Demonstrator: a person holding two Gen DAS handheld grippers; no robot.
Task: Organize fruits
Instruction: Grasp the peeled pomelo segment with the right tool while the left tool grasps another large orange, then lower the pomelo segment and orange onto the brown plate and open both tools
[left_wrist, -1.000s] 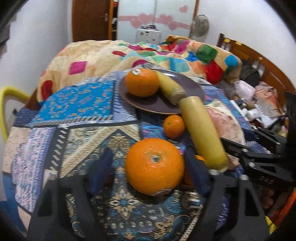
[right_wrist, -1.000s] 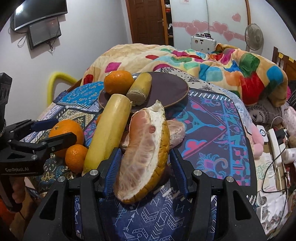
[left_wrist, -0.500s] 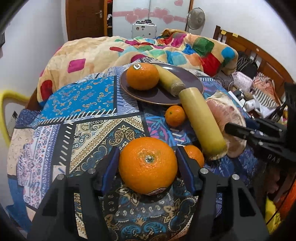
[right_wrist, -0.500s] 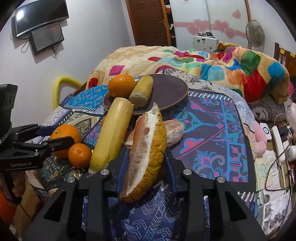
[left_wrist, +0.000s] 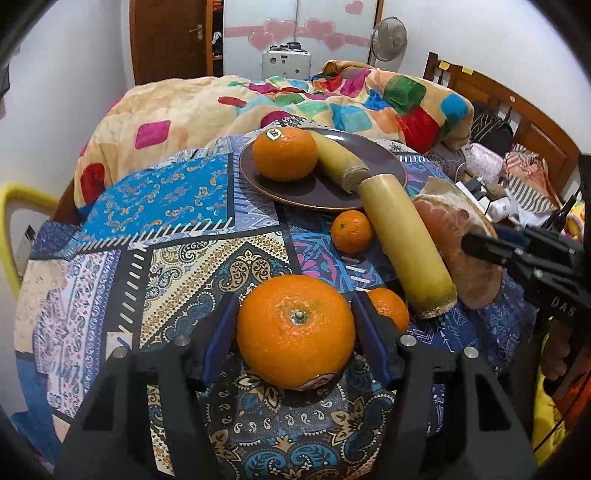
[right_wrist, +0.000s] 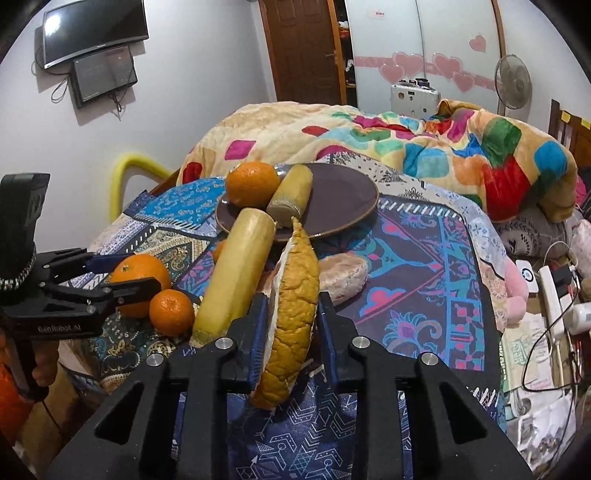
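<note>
My left gripper (left_wrist: 295, 325) is shut on a large orange (left_wrist: 295, 330) just above the patterned cloth. My right gripper (right_wrist: 290, 314) is shut on a pomelo wedge (right_wrist: 293, 317), rind side up, lifted off the cloth. A dark plate (left_wrist: 380, 162) at the far side holds another orange (left_wrist: 285, 153) and a short yellow cane piece (left_wrist: 338, 160). A long yellow cane piece (left_wrist: 404, 240) lies between the plate and my grippers. Two small tangerines (left_wrist: 351, 230) (left_wrist: 389, 308) lie beside it. A second pomelo piece (right_wrist: 343, 275) lies on the cloth.
The fruit lies on a patterned cloth (left_wrist: 155, 206) over a bed, with a colourful quilt (left_wrist: 332, 99) behind. A yellow chair frame (left_wrist: 14, 206) stands at the left. Cables and small items (right_wrist: 550, 295) lie off the right edge.
Both grippers closed on their fruit: the left on the large orange, the right on the pomelo wedge. The wedge has turned upright, and both have been raised.
</note>
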